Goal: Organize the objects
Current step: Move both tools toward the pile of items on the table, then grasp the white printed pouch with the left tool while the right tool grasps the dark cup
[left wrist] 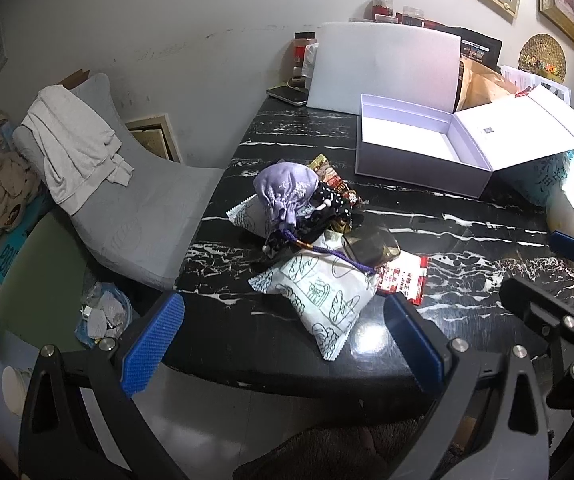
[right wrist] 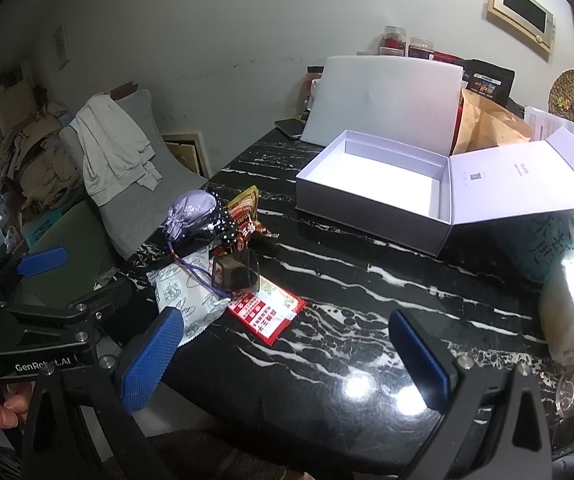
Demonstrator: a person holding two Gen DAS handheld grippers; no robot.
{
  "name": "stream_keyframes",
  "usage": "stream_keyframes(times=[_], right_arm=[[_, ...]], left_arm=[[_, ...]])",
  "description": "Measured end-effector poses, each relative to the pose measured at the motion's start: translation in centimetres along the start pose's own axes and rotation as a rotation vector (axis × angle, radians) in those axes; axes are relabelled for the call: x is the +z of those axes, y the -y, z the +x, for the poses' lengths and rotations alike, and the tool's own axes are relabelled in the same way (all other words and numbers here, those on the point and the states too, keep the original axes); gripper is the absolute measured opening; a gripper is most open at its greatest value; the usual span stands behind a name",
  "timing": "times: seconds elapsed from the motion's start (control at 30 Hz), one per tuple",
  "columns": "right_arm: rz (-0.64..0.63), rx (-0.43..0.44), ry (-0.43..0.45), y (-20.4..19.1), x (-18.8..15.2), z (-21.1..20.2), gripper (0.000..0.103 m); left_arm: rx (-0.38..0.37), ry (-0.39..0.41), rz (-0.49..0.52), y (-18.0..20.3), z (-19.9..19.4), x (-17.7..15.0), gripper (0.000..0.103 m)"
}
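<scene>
Both grippers' fingers (left wrist: 153, 344) spread, hovering near table (left wrist: 247, 340) edge.

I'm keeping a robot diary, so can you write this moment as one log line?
left gripper: open, empty | right gripper: open, empty | white box: lid open, nothing inside | pile: untouched on table

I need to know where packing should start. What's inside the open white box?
The open white box shows only a bare white floor; nothing lies in it. The strip just behind its near wall is hidden from both views.
</scene>
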State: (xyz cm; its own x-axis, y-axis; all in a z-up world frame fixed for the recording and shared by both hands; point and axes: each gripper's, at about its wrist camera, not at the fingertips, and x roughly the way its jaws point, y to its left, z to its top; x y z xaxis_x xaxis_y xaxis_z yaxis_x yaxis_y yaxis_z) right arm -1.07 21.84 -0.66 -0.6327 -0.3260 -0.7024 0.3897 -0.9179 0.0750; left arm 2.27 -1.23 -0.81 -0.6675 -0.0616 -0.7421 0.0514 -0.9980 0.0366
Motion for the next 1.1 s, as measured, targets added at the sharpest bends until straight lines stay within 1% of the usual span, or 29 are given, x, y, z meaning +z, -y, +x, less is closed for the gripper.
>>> stream_keyframes(times=[0.17, 0.37, 0.57, 0.7, 0.83, 0.97, 1.1], right_arm=[[0.008, 0.013, -0.015, 0.1, -0.7, 0.2, 0.102], [0.017, 0.042, -0.035, 0.3, -1.1, 1.0, 0.102], [0.029, 0.079, -0.059, 0.8, -0.7, 2.9, 0.102], [0.022, 0.107, -0.083, 0.6, -0.3, 4.5, 0.102], [0.016, 0.131, -0.113, 0.5, 0.1, 6.5, 0.102], [0.014, 0.169, -0.132, 0.4, 0.7, 8.1, 0.097], [0.009, 0.184, -0.144, 0.1, 1.5, 9.7, 0.093]], left_arm=[[-0.015, -0.018, 0.005, 0.2, 0.3, -0.6, 0.1], [-0.078, -0.047, 0.004, 0.4, 1.7, -0.6, 0.1], [-0.105, -0.102, 0.012, 0.6, 4.5, -0.2, 0.1], [-0.142, -0.122, -0.017, 0.0, 6.4, 0.1, 0.1], [-0.141, -0.134, -0.023, -0.5, 8.0, 0.6, 0.1], [-0.129, -0.154, -0.026, -0.9, 9.4, 0.9, 0.1], [-0.127, -0.172, -0.046, -1.9, 10.7, 0.9, 0.1]])
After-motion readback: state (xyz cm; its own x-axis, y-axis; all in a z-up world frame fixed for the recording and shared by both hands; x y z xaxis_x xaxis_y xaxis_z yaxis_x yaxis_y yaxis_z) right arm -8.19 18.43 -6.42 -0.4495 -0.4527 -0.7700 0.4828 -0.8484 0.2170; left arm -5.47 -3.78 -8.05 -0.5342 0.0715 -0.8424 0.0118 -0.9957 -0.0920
